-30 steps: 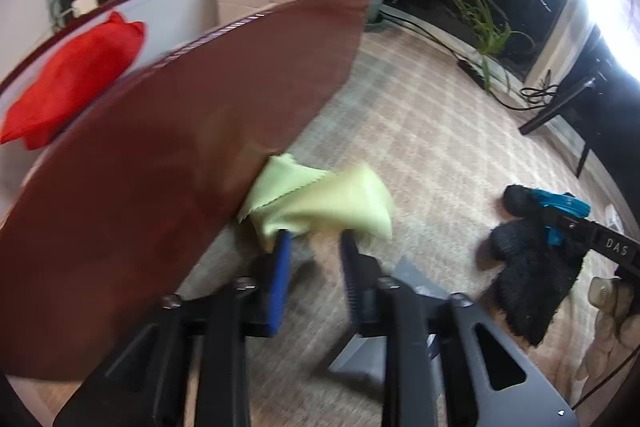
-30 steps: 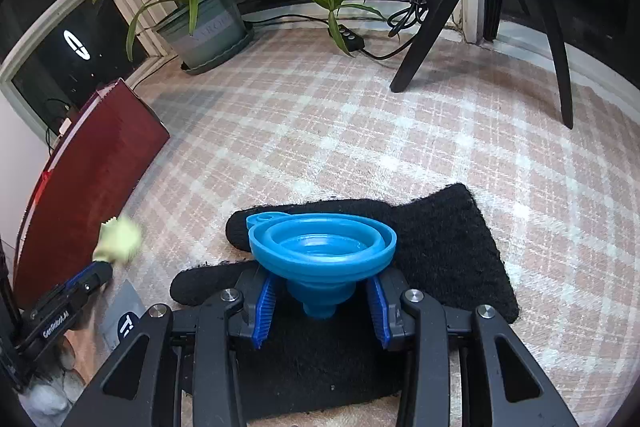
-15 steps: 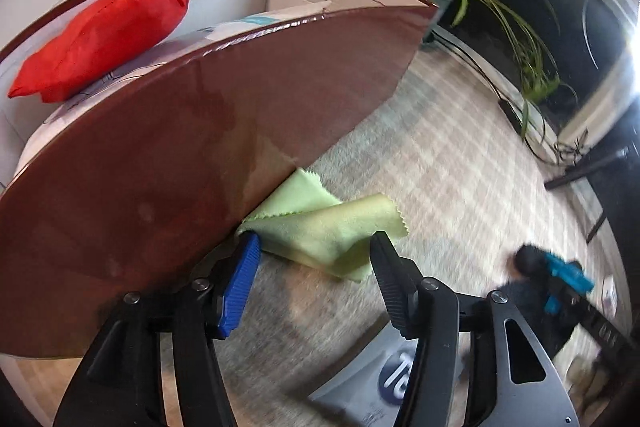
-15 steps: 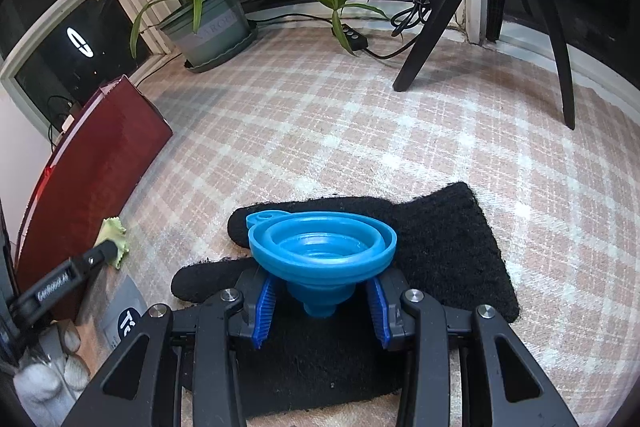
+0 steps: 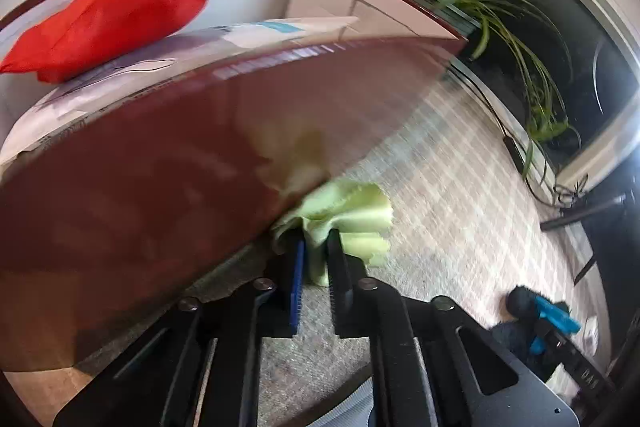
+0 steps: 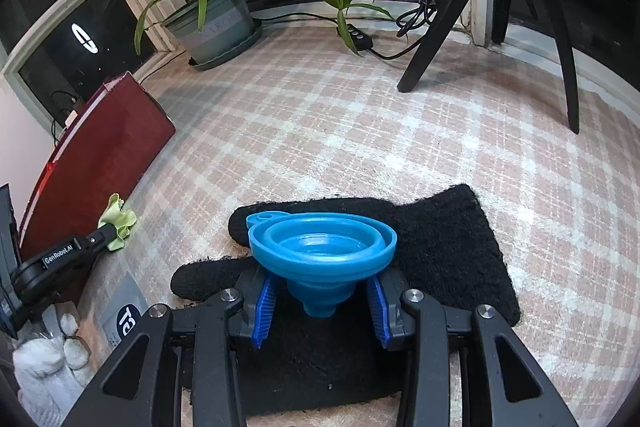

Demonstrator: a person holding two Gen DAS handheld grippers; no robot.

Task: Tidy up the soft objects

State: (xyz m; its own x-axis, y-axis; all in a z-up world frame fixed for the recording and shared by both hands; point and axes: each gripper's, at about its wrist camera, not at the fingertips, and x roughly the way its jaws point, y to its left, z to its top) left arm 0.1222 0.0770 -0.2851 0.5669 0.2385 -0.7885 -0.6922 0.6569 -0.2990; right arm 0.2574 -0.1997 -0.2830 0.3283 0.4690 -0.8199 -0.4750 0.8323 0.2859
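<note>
The left gripper (image 5: 316, 247) pinches the pale green cloth (image 5: 352, 211) beside the maroon box (image 5: 160, 167); a thin fold could slip free when lifted. The right gripper (image 6: 320, 301) clasps the blue funnel (image 6: 322, 251) above the black glove (image 6: 440, 251).

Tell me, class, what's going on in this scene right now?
A person is tidying soft items with two handheld grippers. The left gripper is shut on a light green cloth beside the dark red box. The right gripper grips a blue funnel above a black glove on the carpet.
</note>
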